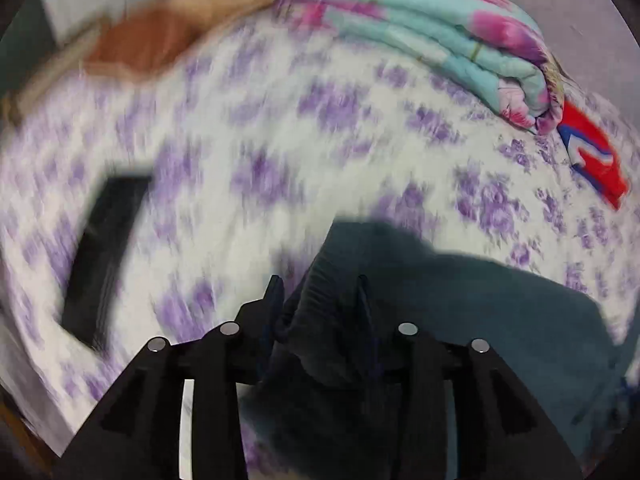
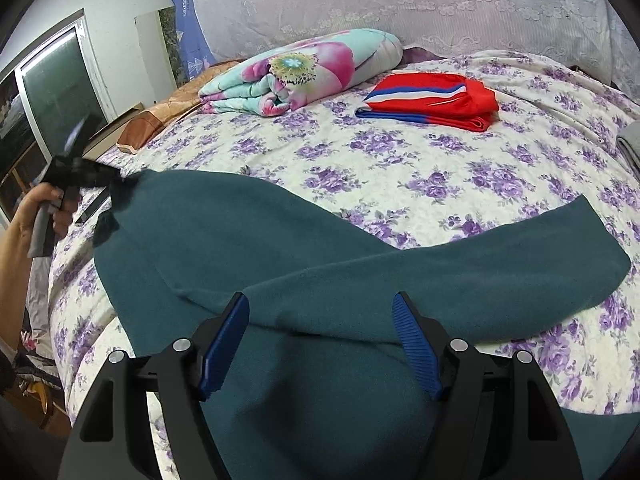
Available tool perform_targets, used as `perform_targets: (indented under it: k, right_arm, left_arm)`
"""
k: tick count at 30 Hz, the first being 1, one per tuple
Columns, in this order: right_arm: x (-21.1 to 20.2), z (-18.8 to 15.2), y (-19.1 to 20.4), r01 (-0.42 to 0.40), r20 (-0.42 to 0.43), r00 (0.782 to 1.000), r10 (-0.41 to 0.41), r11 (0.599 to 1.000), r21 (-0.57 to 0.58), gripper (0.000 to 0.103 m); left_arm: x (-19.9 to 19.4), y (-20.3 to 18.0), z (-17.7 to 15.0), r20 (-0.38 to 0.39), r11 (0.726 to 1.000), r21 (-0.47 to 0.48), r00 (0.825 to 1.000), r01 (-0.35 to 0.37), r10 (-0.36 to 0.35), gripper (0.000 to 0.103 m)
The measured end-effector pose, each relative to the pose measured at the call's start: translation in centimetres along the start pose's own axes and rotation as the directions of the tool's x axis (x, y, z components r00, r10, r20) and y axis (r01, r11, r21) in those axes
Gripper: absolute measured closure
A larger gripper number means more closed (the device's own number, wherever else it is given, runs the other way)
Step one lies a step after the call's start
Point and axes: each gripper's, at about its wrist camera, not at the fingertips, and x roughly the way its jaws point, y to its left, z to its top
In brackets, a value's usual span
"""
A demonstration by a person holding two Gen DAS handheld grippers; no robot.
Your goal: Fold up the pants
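Note:
Dark teal pants [image 2: 280, 248] lie spread on the purple-flowered bedspread [image 2: 400, 160], one leg reaching right. My left gripper [image 1: 318, 292] is shut on a bunched end of the pants [image 1: 460, 300]; the left wrist view is motion-blurred. It also shows in the right wrist view [image 2: 116, 178] at the far left, held by a hand, gripping the pants' far left corner. My right gripper [image 2: 320, 312] is open just above the near part of the pants, its blue fingertips [image 2: 234, 320] holding nothing.
A folded floral quilt [image 2: 296, 76] and folded red, white and blue shorts [image 2: 432, 100] lie at the back of the bed. A dark flat object [image 1: 104, 248] lies on the bedspread at left. A large pale pillow [image 2: 400, 4] stands behind. A grey fabric edge [image 2: 630, 144] shows at right.

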Motion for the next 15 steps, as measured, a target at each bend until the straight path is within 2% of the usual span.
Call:
perform_targets:
  k: [1,2,3,4,6,11,12,15]
  right_arm:
    - [0.0,0.0,0.2,-0.004,0.001,1.0,0.004,1.0,-0.01,0.028]
    - [0.0,0.1,0.6,-0.01,-0.001,1.0,0.01,1.0,-0.027,0.028]
    - [0.1,0.2,1.3,-0.021,-0.007,1.0,0.02,0.998,-0.054,0.028]
    - [0.3,0.3,1.9,-0.028,-0.012,1.0,0.028,0.996,-0.079,0.028]
    - [0.6,0.4,3.3,-0.042,-0.022,0.999,0.039,0.989,-0.142,0.028]
    - [1.8,0.9,7.2,-0.054,-0.066,0.997,0.033,0.939,-0.339,0.028]
    - [2.3,0.9,7.8,-0.064,-0.087,0.996,0.034,0.924,-0.376,0.03]
    - [4.5,0.8,9.2,-0.074,-0.152,0.988,0.003,0.884,-0.462,0.053]
  left_arm:
    - [-0.8,1.0,-0.6,0.003,0.998,-0.039,0.999,0.049,-0.049,0.061]
    - [-1.5,1.6,-0.9,0.017,0.996,-0.063,0.998,0.067,-0.066,0.051]
    - [-2.0,1.9,-1.1,0.031,0.994,-0.076,0.996,0.081,-0.079,0.048]
    - [-3.0,2.6,-1.5,0.058,0.989,-0.101,0.993,0.112,-0.107,0.047]
    - [-3.6,2.8,-1.9,0.06,0.983,-0.114,0.989,0.143,-0.137,0.047]
    - [-1.9,2.6,-1.9,-0.013,0.975,-0.122,0.982,0.187,-0.19,0.046]
    - [-1.3,2.3,-2.2,-0.034,0.971,-0.125,0.978,0.202,-0.208,0.046]
    - [0.0,2.0,-2.3,-0.057,0.973,-0.133,0.978,0.191,-0.2,0.047]
